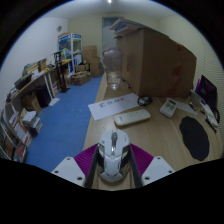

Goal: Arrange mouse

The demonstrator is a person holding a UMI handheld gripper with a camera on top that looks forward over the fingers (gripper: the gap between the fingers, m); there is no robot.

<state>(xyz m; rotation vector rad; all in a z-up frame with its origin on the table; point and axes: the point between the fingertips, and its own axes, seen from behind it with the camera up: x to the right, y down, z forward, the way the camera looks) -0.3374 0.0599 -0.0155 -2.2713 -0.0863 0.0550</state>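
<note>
Tongs [112, 166] at nearest point, both purple pads [87, 158] pressed against the flanks of a grey-and-white mouse [112, 153]. Mouse pinched between the fingers, nose pointing away, held above the near end of the table [150, 132]; whether its underside touches the wood cannot be told.

Just beyond the fingers: a pale, flat oblong device [132, 117] lying crosswise on the table. Right of it a dark round mouse mat [195, 137], bare on top. Past the mat, a white keyboard [205, 109] beside a lit monitor [208, 91].

Further along: a white printed sheet [113, 104] on the table's left side, a small dark object [144, 100] near it, too small to identify. A clear plastic jar [113, 66] stands upright behind the sheet; contents not discernible.

Behind the jar, large cardboard boxes [160, 60] stacked at the table's far end, closed as far as can be seen.

Room: blue floor [62, 115] left of the table. Cluttered shelving [28, 95] along the left wall, holding books and oddments. A tall blue-framed rack [69, 50] at the far wall, more boxes near it.
</note>
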